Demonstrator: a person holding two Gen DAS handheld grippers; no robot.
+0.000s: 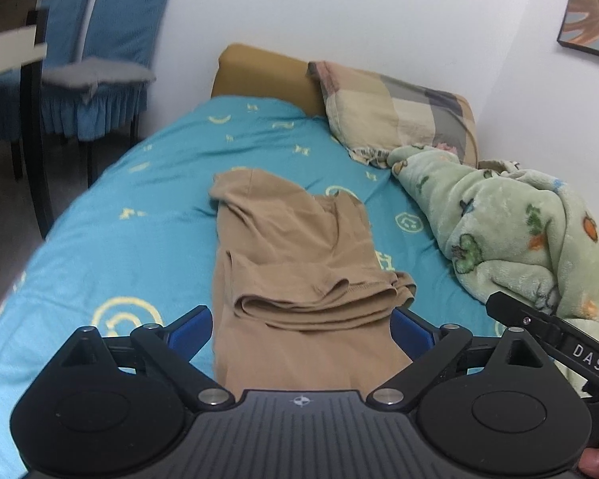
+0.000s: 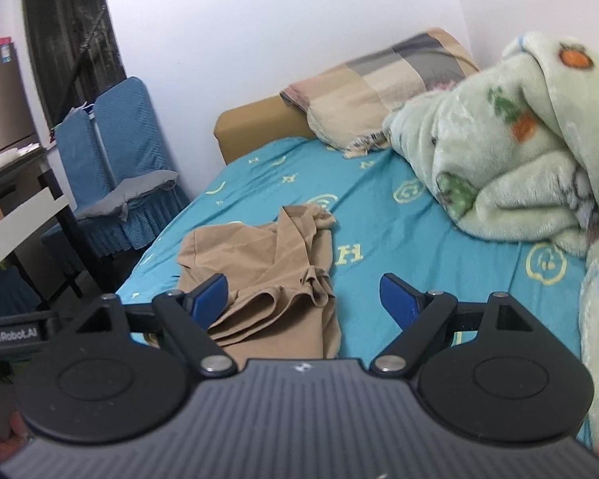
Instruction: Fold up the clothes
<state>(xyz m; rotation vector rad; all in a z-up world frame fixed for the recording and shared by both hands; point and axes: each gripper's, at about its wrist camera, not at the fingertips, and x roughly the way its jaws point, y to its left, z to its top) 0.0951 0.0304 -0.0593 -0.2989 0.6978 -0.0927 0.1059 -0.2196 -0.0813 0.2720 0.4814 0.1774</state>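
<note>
A: Room? Surface?

B: Bedroom, white wall. Bed w/ a teal sheet point(image 1: 112, 239), yellow symbols printed on it. Tan headboard cushion point(image 1: 259, 76) at the far end, plaid pillow point(image 1: 399, 115) leaning vs. it. Green fleece blanket point(image 1: 511, 231) w/ cartoon prints was bunched along the right edge. Blue-covered chairs point(image 1: 112, 48) stood off the left side, a grey cloth on one seat. Framed leaf picture point(image 1: 591, 8) hung top right on the wall.

A: And the garment?

B: Tan garment point(image 1: 295, 263) lay roughly mid-bed, lengthwise, partly folded. Several stacked edges showed at the near end; the far end was rumpled. In the right wrist view it point(image 2: 267, 275) sat left of centre, well apart from the blanket.

A: Left gripper?

B: Left gripper point(image 1: 301, 325) had its blue fingers spread wide, one each side of the cloth's near end. The garment ran between them and under the body of the tool. Not clamped on anything; couldn't tell whether the pads touched fabric.

A: Right one?

B: Right gripper point(image 2: 305, 299) was also spread apart, holding nothing. Its left finger point(image 2: 209, 297) was over the folded edges, its right finger point(image 2: 399, 299) over bare sheet. Contact w/ the cloth: couldn't tell. A fingertip showed at the lower corner of each view. The right tool's arm poked into the left view, lower right.
</note>
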